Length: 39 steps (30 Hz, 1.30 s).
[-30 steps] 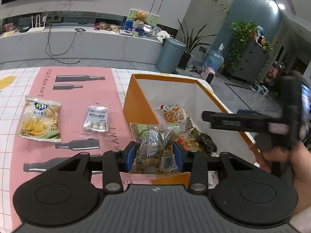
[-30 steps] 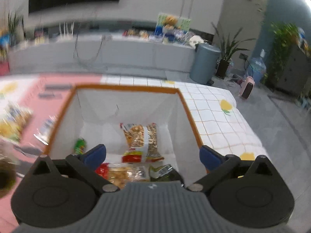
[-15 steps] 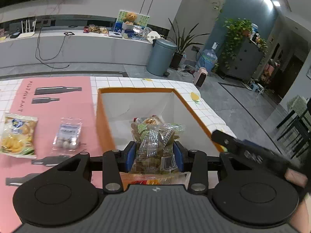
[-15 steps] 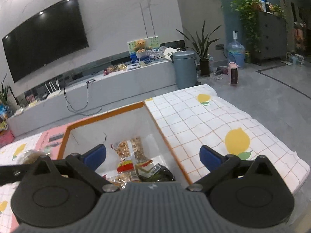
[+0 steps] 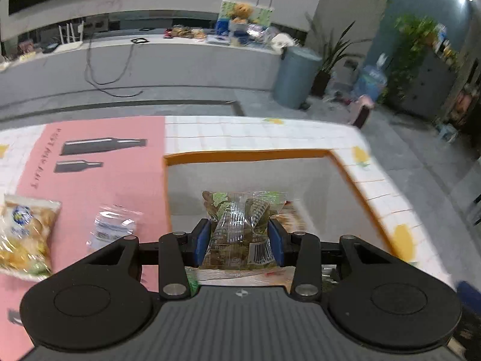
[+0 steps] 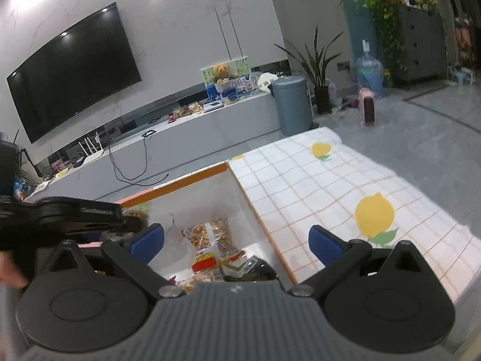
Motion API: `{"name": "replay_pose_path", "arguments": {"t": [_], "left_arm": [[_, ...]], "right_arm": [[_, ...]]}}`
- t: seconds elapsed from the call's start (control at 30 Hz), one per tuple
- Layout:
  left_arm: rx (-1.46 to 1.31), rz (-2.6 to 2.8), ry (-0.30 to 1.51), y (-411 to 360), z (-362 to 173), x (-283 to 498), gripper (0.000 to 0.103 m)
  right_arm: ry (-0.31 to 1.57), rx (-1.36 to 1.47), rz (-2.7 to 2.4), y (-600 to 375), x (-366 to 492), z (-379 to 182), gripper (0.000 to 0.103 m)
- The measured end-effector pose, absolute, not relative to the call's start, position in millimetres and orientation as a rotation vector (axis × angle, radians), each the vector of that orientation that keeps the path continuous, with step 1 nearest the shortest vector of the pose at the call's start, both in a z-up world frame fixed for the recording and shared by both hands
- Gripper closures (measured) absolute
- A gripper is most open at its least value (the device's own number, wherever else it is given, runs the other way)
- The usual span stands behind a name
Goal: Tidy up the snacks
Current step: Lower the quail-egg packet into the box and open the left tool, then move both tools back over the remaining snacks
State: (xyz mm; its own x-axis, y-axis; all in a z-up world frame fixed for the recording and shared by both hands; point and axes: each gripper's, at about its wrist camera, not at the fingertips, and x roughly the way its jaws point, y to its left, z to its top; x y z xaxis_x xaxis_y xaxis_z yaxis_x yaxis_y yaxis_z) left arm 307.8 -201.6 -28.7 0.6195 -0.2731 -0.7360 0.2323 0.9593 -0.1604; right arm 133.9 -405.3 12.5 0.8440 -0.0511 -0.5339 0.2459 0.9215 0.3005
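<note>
The left tool [image 5: 239, 242] grips a clear snack packet [image 5: 240, 234] of greenish-brown pieces between its two blue pads, which press on both sides of it; a barcode shows at its lower right corner. The held packet hangs over the open box [image 5: 249, 154], which has an orange rim and white inner walls and sits on the desk [image 5: 255, 129] covered with a white checked cloth printed with yellow fruit. Left of the box, on a pink mat [image 5: 99, 180] printed with dark bottles, lie a small clear packet [image 5: 112, 228] and, farther left, a yellow chip bag [image 5: 22, 237]. The right tool [image 6: 236, 242] is wide open with nothing between its pads, hovering at the near right edge of the box. Below it, inside the box, lie a nut snack bag [image 6: 210, 240] with a red band and a dark wrapper [image 6: 255, 270]. The left tool appears at the left edge of the right wrist view, over the box's left side.
</note>
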Motion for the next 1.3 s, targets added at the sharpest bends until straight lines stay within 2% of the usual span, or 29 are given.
{"name": "replay_pose_path", "arguments": {"t": [0.23, 0.4, 0.47, 0.5, 0.53, 0.57, 0.63, 1.0, 1.3], "left_arm": [[-0.019, -0.242, 0.856, -210, -33, 323, 0.055], [-0.083, -0.277, 0.933, -215, -48, 327, 0.054], [-0.041, -0.256, 0.899, -219, -50, 325, 0.046], [-0.012, -0.250, 0.884, -222, -50, 322, 0.034], [0.003, -0.248, 0.877, -224, -49, 319, 0.027], [0.010, -0.255, 0.871, -225, -48, 316, 0.025], [0.009, -0.263, 0.882, -226, -42, 312, 0.015], [-0.006, -0.396, 0.826, -193, 7, 265, 0.014], [-0.049, -0.399, 0.784, -127, 6, 222, 0.015]], "right_arm": [[0.542, 0.355, -0.120, -399, 134, 16, 0.003], [0.552, 0.349, -0.119, -397, 134, 18, 0.003], [0.562, 0.351, -0.131, -399, 135, 17, 0.003], [0.566, 0.351, -0.141, -400, 135, 17, 0.003], [0.570, 0.352, -0.153, -402, 135, 17, 0.003], [0.571, 0.355, -0.162, -404, 134, 17, 0.003], [0.570, 0.377, -0.176, -409, 133, 17, 0.003], [0.568, 0.414, -0.163, -410, 132, 17, 0.003], [0.574, 0.367, -0.142, -395, 136, 15, 0.003]]}}
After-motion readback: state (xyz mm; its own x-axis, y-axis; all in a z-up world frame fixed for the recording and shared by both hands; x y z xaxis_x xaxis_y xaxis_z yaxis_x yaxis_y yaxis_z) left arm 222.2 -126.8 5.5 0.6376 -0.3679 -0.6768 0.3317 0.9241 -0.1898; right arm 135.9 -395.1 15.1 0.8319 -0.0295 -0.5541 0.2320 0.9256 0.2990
